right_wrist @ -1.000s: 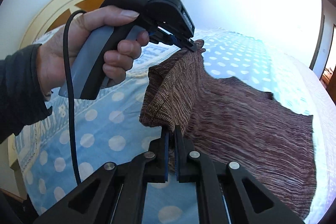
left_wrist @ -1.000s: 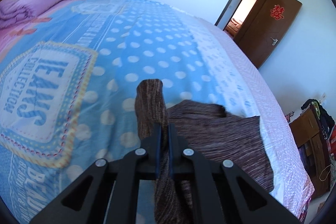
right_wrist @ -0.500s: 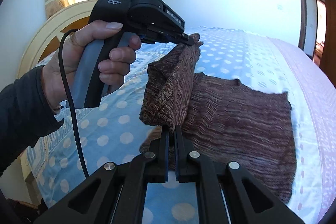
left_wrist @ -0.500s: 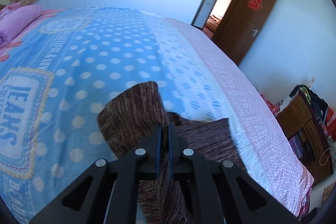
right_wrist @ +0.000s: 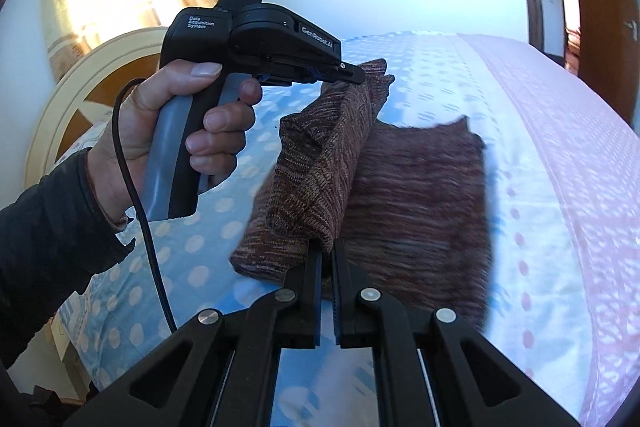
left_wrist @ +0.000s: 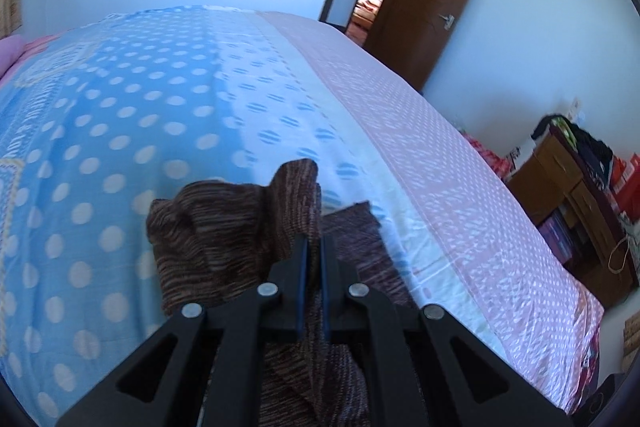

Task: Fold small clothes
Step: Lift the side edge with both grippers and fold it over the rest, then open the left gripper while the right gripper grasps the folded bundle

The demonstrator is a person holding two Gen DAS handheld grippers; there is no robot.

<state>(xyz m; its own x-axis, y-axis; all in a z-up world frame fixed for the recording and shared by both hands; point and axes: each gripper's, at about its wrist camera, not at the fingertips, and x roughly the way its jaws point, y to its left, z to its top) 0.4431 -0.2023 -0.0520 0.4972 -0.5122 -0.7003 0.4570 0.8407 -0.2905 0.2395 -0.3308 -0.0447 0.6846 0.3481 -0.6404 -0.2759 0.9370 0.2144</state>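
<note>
- the left gripper (left_wrist: 313, 247) has its fingers pressed together on a raised edge of the brown knitted garment (left_wrist: 224, 239); the cloth stands up in a bunch just in front of the tips.
- in the right wrist view the left gripper (right_wrist: 356, 77) is held by a hand (right_wrist: 176, 131) in a dark sleeve (right_wrist: 48, 227), and it pinches the far upper corner of the garment (right_wrist: 416, 195) above the bed.
- the right gripper (right_wrist: 327, 255) is closed too, its fingers clamped on the near edge of the same lifted part.
- between the two grippers the lifted part hangs as a folded flap, tilted over the rest of the garment.
- the rest of the garment lies flat on the bed (right_wrist: 440, 75), on the blue dotted sheet near the pale and pink border.
- a black cable (right_wrist: 136, 195) hangs from the handle of the left gripper.
- a brown door (left_wrist: 436, 11) stands open behind the bed.
</note>
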